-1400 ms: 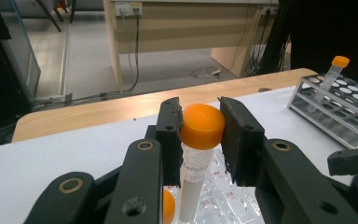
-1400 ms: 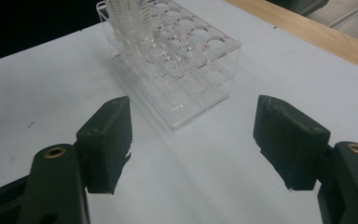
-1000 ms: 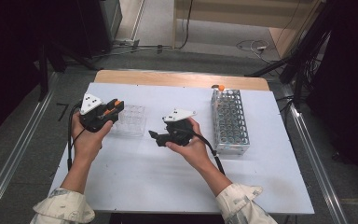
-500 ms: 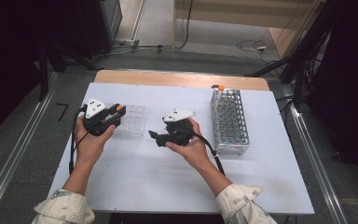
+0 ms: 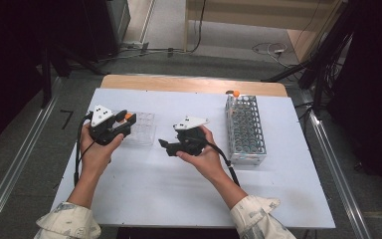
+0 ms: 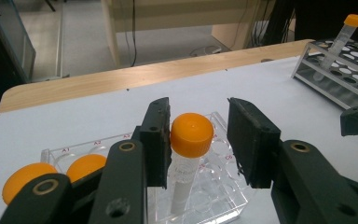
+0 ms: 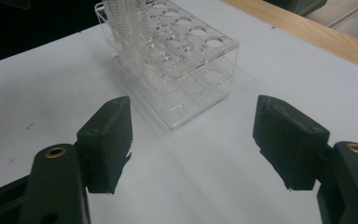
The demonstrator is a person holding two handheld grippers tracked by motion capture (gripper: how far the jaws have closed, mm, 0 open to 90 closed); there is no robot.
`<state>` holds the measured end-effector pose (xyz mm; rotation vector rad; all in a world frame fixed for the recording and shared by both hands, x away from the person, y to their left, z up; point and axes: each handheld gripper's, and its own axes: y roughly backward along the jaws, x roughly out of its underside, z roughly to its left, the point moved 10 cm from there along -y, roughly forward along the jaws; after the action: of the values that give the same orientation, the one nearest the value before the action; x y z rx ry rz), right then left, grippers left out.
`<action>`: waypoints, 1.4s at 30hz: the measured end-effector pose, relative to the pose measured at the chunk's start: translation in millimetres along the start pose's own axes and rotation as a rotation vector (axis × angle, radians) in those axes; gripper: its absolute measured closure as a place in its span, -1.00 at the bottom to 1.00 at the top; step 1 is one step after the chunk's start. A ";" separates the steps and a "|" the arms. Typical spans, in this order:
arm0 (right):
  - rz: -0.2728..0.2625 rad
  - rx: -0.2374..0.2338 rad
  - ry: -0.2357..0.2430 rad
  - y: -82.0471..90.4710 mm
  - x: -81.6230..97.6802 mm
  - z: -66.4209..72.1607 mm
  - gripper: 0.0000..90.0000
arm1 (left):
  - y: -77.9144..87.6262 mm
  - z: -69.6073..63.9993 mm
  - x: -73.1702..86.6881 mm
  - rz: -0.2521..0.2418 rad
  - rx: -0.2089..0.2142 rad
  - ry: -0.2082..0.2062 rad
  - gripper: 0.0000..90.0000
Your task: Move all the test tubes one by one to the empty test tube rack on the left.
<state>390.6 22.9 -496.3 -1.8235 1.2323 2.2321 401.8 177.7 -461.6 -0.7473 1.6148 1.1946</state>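
White table (image 5: 179,199), frame centre: tube (image 6: 186,158) light, slick, brittle; best pinched under cap. Left gripper (image 6: 199,140) just parting, tube between; right gripper (image 7: 193,140) spread, empty.

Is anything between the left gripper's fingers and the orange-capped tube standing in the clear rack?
Nothing visible. The orange-capped tube stands in the clear rack between the left gripper's just-opened fingers; one touches the cap, the other stands apart.

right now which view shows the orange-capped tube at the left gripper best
The left gripper view: the orange-capped tube stands upright in the clear rack, between the left gripper fingers, which have just been opening. The high view gives an orange speck. In the right gripper view I cannot pick it out.
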 end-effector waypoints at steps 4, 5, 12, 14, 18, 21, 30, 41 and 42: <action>-0.001 0.001 -0.001 0.2 -0.2 -0.2 -0.40 | 1.3 -1.2 -2.0 -0.008 0.003 0.004 0.23; -0.002 0.000 0.002 0.1 -0.2 -0.4 -0.40 | 1.6 -1.6 -2.4 -0.010 0.002 0.006 0.21; -0.015 0.012 -0.004 3.9 -2.7 -4.7 -0.40 | 6.9 -5.3 -10.9 -0.040 0.006 0.022 -0.02; -0.021 0.021 -0.009 5.8 -3.6 -8.0 -0.40 | 9.3 -7.3 -15.0 -0.055 0.005 0.025 -0.10; -0.024 0.038 -0.019 10.4 -4.0 -14.6 -0.40 | 11.8 -15.5 -19.1 -0.053 0.041 0.055 -0.26; -0.041 0.052 -0.028 15.2 -6.1 -20.8 -0.42 | 11.3 -21.1 -19.2 -0.043 0.062 0.071 -0.38; -0.079 0.157 -0.073 42.3 -13.9 -54.1 -0.48 | 8.5 -34.0 -16.9 -0.018 0.122 0.085 -0.61; -0.095 0.327 -0.139 75.7 -8.5 -122.1 -0.57 | 6.5 -46.7 -14.9 0.003 0.159 0.081 -0.69; -0.092 0.342 -0.150 77.9 -7.2 -128.3 -0.57 | 6.6 -47.5 -14.9 0.005 0.163 0.079 -0.68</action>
<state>462.8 -100.0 -448.8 -1.5267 1.3679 1.9247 385.4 134.3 -442.3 -0.6944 1.7565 1.0337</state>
